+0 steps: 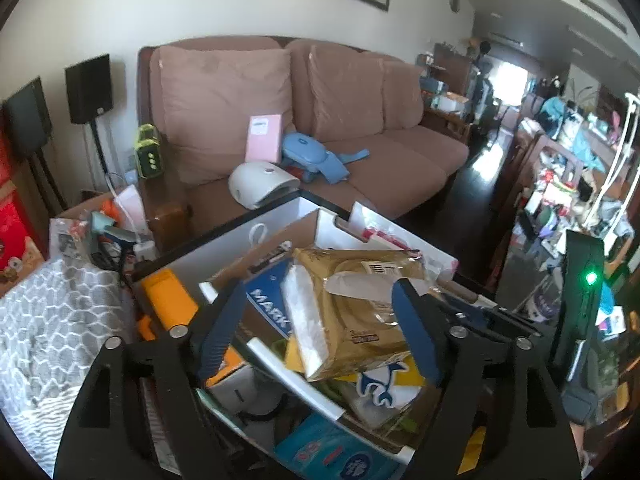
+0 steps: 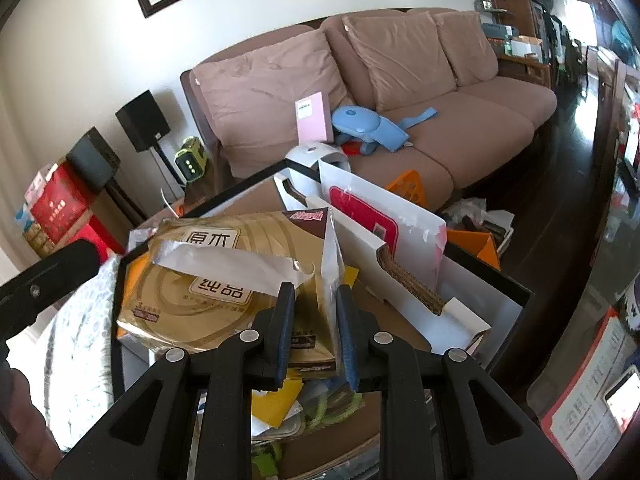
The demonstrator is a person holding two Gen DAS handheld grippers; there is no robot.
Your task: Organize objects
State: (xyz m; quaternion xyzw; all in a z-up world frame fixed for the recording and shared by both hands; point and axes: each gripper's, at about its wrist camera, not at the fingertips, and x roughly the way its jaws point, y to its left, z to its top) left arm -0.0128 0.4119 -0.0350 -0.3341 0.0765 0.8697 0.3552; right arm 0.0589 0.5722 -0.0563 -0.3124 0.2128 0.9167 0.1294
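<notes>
Gold tissue pack [image 2: 224,280] at centre of the right wrist view, tilted above a cluttered cardboard box [image 2: 404,276], its torn white opening strip facing up. Right gripper [image 2: 314,332] low in that frame, narrow, blue fingers [image 2: 285,332] clamped on the pack's near right corner. In the left wrist view, same pack [image 1: 360,312] at lower centre, lying between the widely spread fingers of the left gripper [image 1: 320,328]; left finger [image 1: 220,328] clear of the pack, right finger [image 1: 416,332] close beside its edge, contact hard to judge. Blue box marked "MARK" [image 1: 268,300] partly hidden under the pack; rest of lettering cut off. Yellow card and papers beneath, mostly covered. Behind, in upper half of both frames, pink sofa [image 1: 360,128] bearing a pink booklet [image 1: 264,138] and blue toy [image 1: 312,156]. Right edge of left view crowded and blurred.
</notes>
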